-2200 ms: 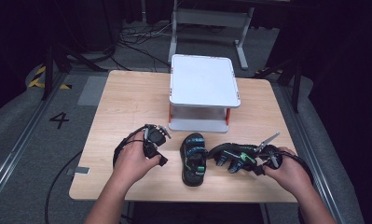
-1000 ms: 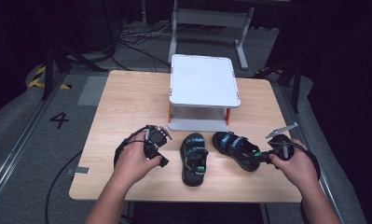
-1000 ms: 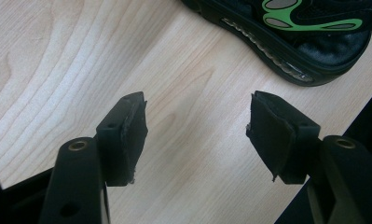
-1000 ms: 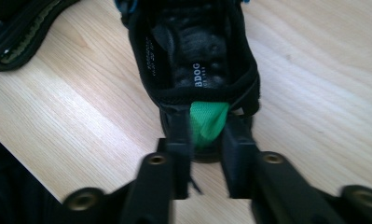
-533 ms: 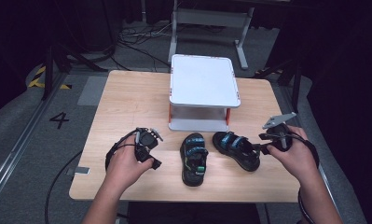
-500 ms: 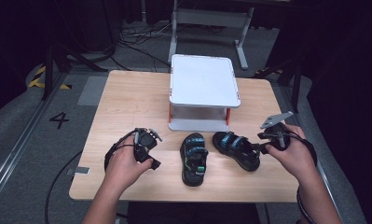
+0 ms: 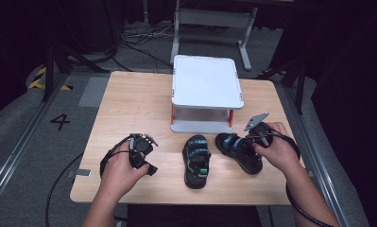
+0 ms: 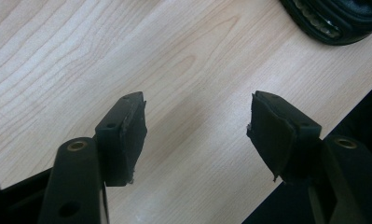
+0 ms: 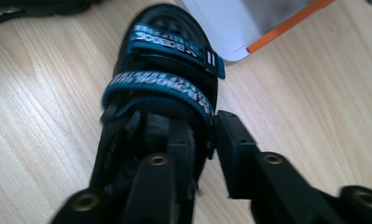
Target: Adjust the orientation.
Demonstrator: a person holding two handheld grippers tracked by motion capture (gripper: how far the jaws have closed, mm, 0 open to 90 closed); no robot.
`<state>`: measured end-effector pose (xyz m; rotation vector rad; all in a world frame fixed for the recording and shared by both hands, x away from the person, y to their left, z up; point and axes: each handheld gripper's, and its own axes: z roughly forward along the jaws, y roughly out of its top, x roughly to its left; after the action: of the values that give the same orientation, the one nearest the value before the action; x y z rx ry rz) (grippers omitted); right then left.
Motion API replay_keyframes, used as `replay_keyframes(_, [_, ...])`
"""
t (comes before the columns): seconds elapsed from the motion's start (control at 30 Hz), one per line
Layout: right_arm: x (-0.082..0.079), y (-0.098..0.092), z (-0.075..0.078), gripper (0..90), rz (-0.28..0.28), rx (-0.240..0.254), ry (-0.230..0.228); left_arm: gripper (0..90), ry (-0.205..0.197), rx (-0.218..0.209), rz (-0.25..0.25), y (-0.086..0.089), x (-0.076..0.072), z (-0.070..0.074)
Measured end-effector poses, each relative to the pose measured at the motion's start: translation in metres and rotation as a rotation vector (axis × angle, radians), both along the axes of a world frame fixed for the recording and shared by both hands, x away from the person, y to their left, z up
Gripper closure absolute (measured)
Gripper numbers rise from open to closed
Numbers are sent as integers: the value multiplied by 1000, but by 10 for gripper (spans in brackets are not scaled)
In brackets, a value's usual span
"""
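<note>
- Left gripper (image 7: 140, 152) at 8 o'clock of the desk (image 7: 129, 109), jaws spread wide, nothing between them, bare light wood grain under it; black rubber pads (image 8: 127, 135) look worn at the edges.
- Left sandal (image 7: 196, 161) at 6 o'clock of the desk, just right of the left gripper, lying flat with the toe towards 12; black sole, teal straps, a green patch by the heel. Its ribbed black sole edge (image 8: 335, 21) shows at 1 o'clock in the left gripper view.
- White shelf stand (image 7: 205, 92) at 12 o'clock, flat square top, orange legs, just behind both sandals, closing off the far side.
- Right sandal (image 7: 238, 150) at 5 o'clock of the desk, angled, toe towards 11, near the stand's front corner (image 9: 267, 28). Black body, teal straps with white lettering (image 9: 169, 74).
- Right gripper (image 7: 258, 138) at the sandal's heel end, jaws have just been closing and are nearly pressed together, pinching the sandal's side edge by the rear strap (image 9: 211, 126).
- Black cable (image 7: 299, 203) trails from the right hand off the desk at 5 o'clock.
</note>
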<state>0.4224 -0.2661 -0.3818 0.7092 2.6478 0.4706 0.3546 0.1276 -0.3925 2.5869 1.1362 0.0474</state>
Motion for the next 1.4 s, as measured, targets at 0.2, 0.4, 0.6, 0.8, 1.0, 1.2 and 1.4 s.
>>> replay_keyframes(0.2, [-13, 9, 9, 829, -74, 106, 34, 373, 0, -6, -17, -5, 2, -1])
replay_keyframes(0.4, [-31, 26, 24, 900, -100, 189, -33, 374, 0, 2, -37, -11, 5, 0])
replay_keyframes(0.6, [-31, 19, 19, 711, -56, 135, -10, 374, -5, 0, -53, -14, 7, 1])
replay_keyframes(0.8, [-20, 22, 4, 481, -11, 27, 21, 369, -1, -2, -50, -15, 7, 1])
replay_keyframes(1.0, [-14, 29, -10, 732, 30, -5, 21, 368, -3, -5, -51, -14, 7, 1])
replay_keyframes(1.2, [-22, 42, 1, 742, 60, 82, 18, 371, -2, -3, -51, -14, 7, 0])
replay_keyframes(1.4, [-30, 74, -6, 745, 176, 109, 31, 371, -6, -8, -59, -15, 7, 1])
